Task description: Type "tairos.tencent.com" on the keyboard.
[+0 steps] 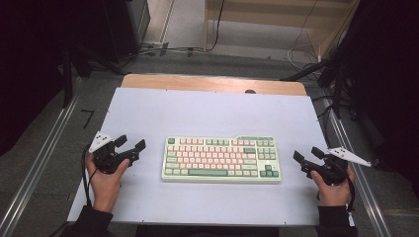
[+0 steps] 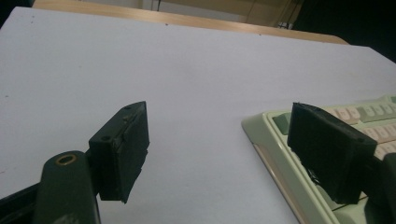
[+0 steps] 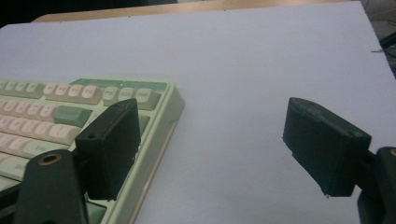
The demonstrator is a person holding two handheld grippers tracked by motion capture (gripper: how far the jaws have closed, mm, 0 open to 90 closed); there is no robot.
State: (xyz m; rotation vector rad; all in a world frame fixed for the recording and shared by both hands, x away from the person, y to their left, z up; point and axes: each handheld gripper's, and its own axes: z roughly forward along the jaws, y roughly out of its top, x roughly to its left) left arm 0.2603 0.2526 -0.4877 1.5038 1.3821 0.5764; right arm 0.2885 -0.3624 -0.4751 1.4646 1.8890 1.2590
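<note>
Keyboard [image 1: 221,159]: pale green case, pink and cream keycaps with a few darker green ones. Lies flat at the middle of the white table top [image 1: 207,111], long side running left to right, nearer the person's edge than the far edge.

Left gripper [image 1: 129,145]: just off the keyboard's left end, not touching it. Jaws spread wide, nothing between them. In the left gripper view the keyboard's left end [image 2: 299,163] sits behind the right-hand jaw; bare white surface [image 2: 140,60] shows in the gap between the jaws.

Right gripper [image 1: 307,155]: near the keyboard's right end, apart from it, a strip of table between. Jaws likewise parted and empty. In the right gripper view the keyboard's right end [image 3: 93,112] lies behind the left-hand jaw; the other jaw stands over bare table.

Hands: left hand [image 1: 104,180] and right hand [image 1: 332,190] come in from the near edge, dark sleeves at the wrists, each wrapped round a gripper body from below. Both grippers point inward and slightly forward, towards the keyboard. A grey three-cornered plate rides on each.

Surroundings: a wooden strip [image 1: 212,83] edges the far side of the table. Metal rails [image 1: 39,163] run along both sides. Cables [image 1: 163,49] trail on the floor beyond. Nothing lies between either gripper and the keyboard.
</note>
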